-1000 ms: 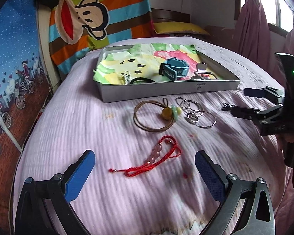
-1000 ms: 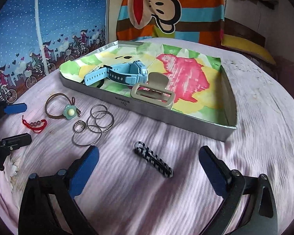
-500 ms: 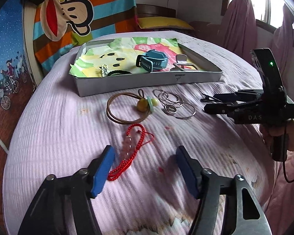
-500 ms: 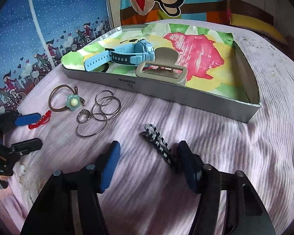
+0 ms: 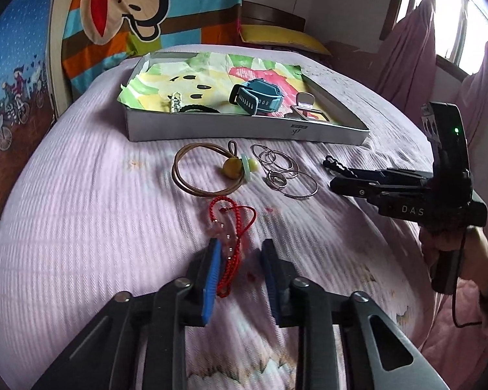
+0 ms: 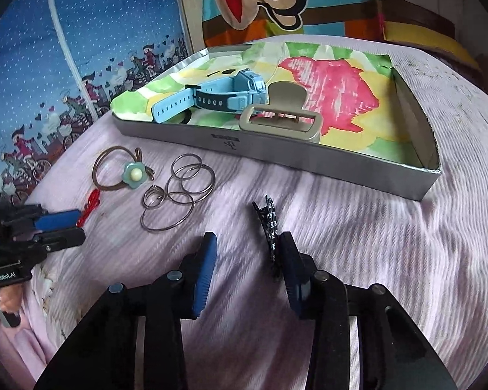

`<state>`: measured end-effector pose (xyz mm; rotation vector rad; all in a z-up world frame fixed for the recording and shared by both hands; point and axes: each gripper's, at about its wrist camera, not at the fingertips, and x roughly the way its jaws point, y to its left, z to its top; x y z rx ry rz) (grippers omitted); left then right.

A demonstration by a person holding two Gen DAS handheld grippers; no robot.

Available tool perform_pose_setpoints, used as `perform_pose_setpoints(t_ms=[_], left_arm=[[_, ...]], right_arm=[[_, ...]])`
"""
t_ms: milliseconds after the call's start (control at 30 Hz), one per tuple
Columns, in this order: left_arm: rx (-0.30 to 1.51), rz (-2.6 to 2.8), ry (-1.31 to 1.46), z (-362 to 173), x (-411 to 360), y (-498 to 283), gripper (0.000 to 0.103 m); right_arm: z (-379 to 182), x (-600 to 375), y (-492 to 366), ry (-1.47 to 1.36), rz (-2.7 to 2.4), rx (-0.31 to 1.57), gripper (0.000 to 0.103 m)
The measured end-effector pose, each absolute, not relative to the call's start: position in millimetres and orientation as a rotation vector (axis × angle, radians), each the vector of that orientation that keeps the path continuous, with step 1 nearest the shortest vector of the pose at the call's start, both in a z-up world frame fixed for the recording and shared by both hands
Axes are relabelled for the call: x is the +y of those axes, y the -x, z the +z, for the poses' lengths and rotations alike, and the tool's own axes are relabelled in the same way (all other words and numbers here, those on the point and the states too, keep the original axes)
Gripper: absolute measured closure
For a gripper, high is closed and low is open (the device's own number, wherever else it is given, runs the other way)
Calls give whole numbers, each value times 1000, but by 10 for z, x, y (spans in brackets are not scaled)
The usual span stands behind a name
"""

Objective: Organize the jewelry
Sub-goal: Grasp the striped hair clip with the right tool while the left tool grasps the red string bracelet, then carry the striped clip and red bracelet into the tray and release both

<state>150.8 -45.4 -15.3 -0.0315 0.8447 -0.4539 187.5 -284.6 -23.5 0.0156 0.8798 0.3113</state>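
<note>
Now both sets of jaws have narrowed a lot versus half a second ago. Left gripper (image 5: 239, 256) has moved forward over the red cord bracelet (image 5: 229, 227); its jaws straddle the cord's near end, left pad touching it, gap still visible, not clenched. Right gripper (image 6: 248, 249) has closed in on the black striped hair clip (image 6: 269, 224); clip lies against the right pad, left pad apart from it, so not yet grasped. Brown hair tie (image 5: 202, 175) and silver rings (image 5: 284, 174) unchanged, lying on the bed between bracelet and tray (image 5: 244, 131). Tray near the bed's far edge holds blue watch (image 6: 211, 97) and beige claw clip (image 6: 281, 115). Bed (image 5: 81, 211) has a lilac ribbed cover; monkey-print fabric (image 5: 130, 9) behind, pink curtains (image 5: 416, 48) at right.
</note>
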Motion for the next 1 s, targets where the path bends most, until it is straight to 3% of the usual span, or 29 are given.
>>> perform_pose_setpoints(t_ms=[133, 267, 533, 1000], left_arm=[[857, -445, 70, -162, -474, -1518, 91], [853, -433, 100, -144, -482, -1516, 92], [796, -468, 147, -1, -521, -1471, 92], [634, -386, 172, 539, -575, -1970, 92]], right_arm=[[-237, -2831, -1863, -25, 306, 870, 87], [-235, -2830, -1848, -37, 300, 864, 94], [-156, -2771, -1753, -95, 336, 834, 95], [376, -3043, -1841, -225, 309, 559, 95]])
